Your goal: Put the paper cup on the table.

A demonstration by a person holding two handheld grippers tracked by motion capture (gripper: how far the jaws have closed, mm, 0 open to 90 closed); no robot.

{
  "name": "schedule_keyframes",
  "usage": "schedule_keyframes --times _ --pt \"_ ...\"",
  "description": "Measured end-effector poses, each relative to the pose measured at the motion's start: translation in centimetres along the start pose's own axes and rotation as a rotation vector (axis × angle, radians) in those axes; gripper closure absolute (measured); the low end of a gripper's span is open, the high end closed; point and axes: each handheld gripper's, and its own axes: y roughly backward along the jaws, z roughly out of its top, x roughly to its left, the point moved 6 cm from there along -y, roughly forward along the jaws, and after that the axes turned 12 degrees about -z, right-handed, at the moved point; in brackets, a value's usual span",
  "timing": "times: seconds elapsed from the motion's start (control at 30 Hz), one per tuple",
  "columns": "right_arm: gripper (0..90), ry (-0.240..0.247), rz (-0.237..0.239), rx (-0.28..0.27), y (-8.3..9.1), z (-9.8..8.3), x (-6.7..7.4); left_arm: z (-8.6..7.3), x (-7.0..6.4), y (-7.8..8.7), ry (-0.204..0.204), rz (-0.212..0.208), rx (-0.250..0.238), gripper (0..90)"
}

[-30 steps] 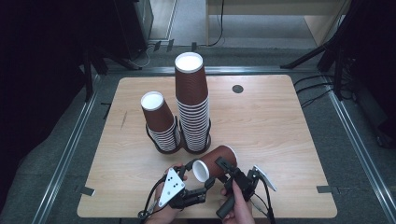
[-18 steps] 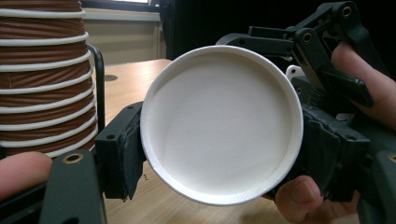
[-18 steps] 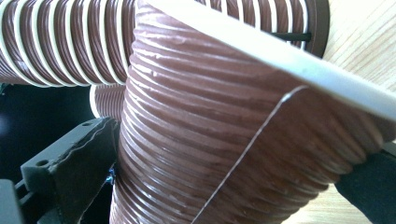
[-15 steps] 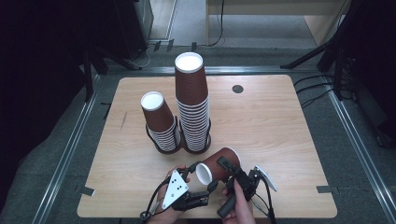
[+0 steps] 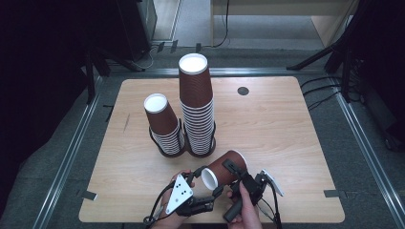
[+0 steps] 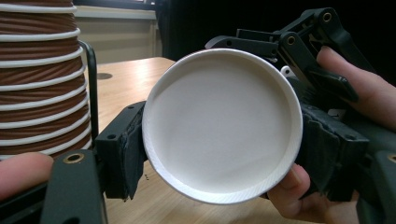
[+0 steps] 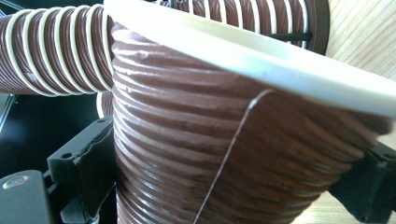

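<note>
High view has one loose brown cup [image 5: 224,170] lying sideways above the front of the surface [image 5: 286,138], white base toward the left claw [image 5: 205,180], which clamps that end; the right claw [image 5: 240,172] has just been closing on its ribbed wall. Two cup stacks [image 5: 197,109] stand behind

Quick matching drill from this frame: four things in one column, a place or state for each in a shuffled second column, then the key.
1. tall stack
2. short stack
3. loose cup
4. round dark disc

A. lying sideways, held off the table between both grippers
B. flat on the table's far side
C. upside down, higher of the two
D. upside down, left of the higher one

1-C, 2-D, 3-A, 4-B
</note>
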Motion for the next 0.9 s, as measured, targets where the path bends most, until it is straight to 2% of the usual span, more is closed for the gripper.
schedule_keyframes --times 0.1,0.2,0.33,0.47,0.57,0.73,0.87,0.9 --pt "8.3 0.007 -0.005 -0.004 0.1 0.0 0.0 0.0 -0.1 0.0 0.003 -0.004 0.001 24.5" --pt "12.4 0.014 -0.004 -0.018 0.3 0.0 0.3 -0.2 0.0 -0.1 0.011 -0.01 0.013 25.0" --pt "12.8 0.046 -0.006 -0.028 0.4 -0.1 0.4 -0.2 0.0 -0.1 0.008 -0.013 0.015 24.9" --pt "13.2 0.074 -0.011 -0.046 0.4 -0.1 0.5 -0.3 0.0 -0.1 0.03 -0.031 0.013 24.8" --pt "13.3 0.105 -0.012 -0.068 0.5 0.0 0.6 -0.2 0.0 -0.1 0.049 -0.051 0.01 24.8" --pt "14.4 0.153 -0.015 -0.109 0.8 0.2 0.8 0.0 0.4 0.2 0.076 -0.052 -0.007 24.3" --pt "14.4 0.222 -0.028 -0.159 1.0 0.8 0.9 0.3 0.8 0.6 0.087 -0.061 -0.02 18.8" --pt "14.4 0.222 -0.028 -0.159 1.0 0.8 0.9 0.3 0.8 0.6 0.087 -0.061 -0.02 18.2"
